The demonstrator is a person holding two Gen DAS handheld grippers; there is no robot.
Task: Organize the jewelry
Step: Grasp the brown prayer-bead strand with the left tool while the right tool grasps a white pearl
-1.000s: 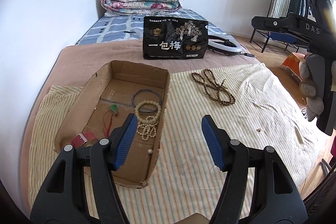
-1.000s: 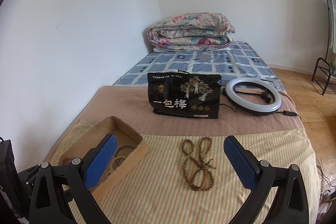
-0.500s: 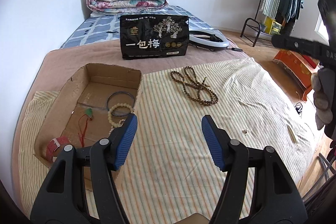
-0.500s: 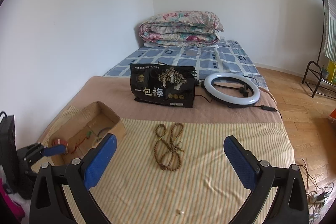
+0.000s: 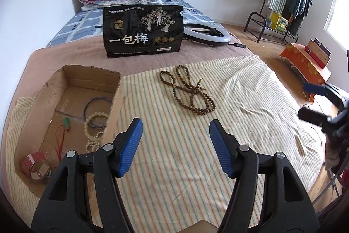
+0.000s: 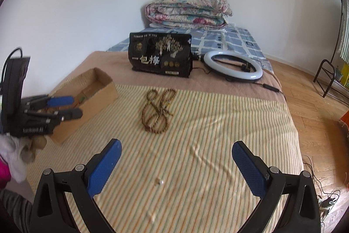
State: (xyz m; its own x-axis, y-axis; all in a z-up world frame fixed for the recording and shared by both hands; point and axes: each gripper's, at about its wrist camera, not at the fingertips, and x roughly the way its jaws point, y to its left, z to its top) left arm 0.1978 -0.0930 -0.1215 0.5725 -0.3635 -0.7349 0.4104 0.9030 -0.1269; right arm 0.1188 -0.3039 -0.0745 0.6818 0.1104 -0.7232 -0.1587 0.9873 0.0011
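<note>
The left gripper [image 5: 175, 146] hung over the striped sheet [image 5: 240, 102] on the bed, its jaws spread with nothing between them, just right of the cardboard box [image 5: 72, 80]. The right gripper [image 6: 176, 165] hovered lower on the same sheet, its jaws spread wider and equally empty. The brown bead necklace [image 5: 187, 90] lay in loose, crossing loops on the sheet, to the right of the box and apart from it, ahead of both grippers and touched by neither. Inside the box sat a cream bead bracelet [image 5: 97, 121], a thin dark bangle [image 5: 98, 102], a green pendant on a red cord [image 5: 66, 122] and a red watch [image 5: 35, 164]. A tiny pale piece [image 6: 159, 181], perhaps a loose bead, lay on the sheet between the right jaws, too small to identify. The likely risks lay with the necklace: pinching a single strand could leave the other loops trailing, so they might drag across the sheet, snag on the box rim or spill outside it. The soft sheet could also bunch up between the jaws along with the beads. The tiny piece could easily slip away or be overlooked.
</note>
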